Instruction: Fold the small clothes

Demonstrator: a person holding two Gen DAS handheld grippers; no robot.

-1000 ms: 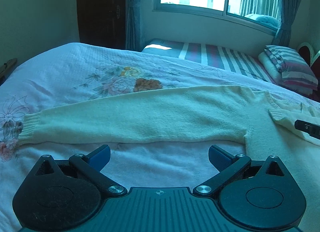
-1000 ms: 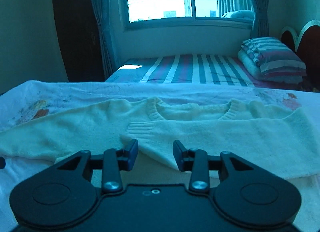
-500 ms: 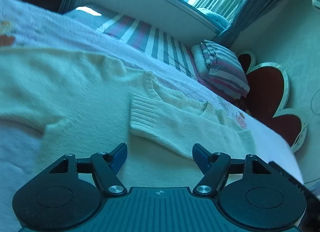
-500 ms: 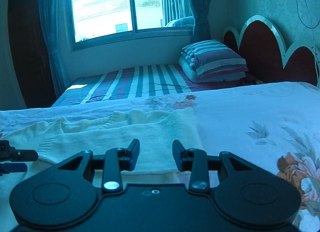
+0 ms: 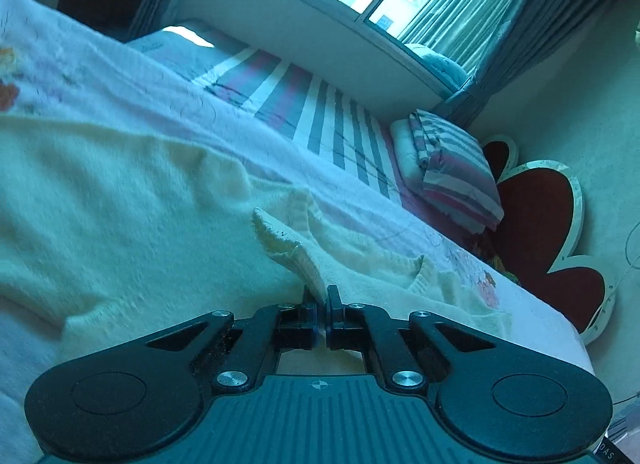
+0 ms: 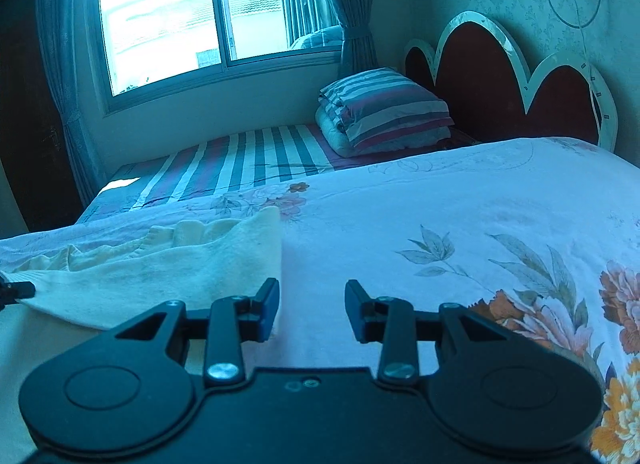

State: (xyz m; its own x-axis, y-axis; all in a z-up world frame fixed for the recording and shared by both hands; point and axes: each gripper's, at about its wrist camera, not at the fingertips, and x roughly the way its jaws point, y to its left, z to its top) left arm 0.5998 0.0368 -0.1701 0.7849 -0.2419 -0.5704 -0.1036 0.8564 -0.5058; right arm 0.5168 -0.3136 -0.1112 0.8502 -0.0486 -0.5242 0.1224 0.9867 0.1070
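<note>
A cream knitted sweater (image 5: 120, 203) lies flat on the floral bedspread (image 5: 80, 75), with one sleeve folded across its chest. My left gripper (image 5: 322, 304) is shut on that sleeve's ribbed cuff (image 5: 280, 240), which stands up pinched between the pads. In the right wrist view the sweater (image 6: 160, 272) fills the left half, and its folded right edge runs down to my left finger. My right gripper (image 6: 312, 296) is open just above the bedspread (image 6: 440, 223) beside that edge, nothing between its fingers. The left gripper's tip (image 6: 16, 288) shows at the far left.
Beyond the bedspread lies a striped mattress (image 6: 240, 159) with a folded striped blanket (image 6: 384, 107) by a red scalloped headboard (image 6: 500, 79). A window (image 6: 180, 15) with curtains is behind. The bedspread stretches wide to the right of the sweater.
My left gripper swung right from the outstretched sleeve to the folded sleeve's cuff and closed on it. My right gripper moved right to the sweater's right edge, its opening unchanged.
</note>
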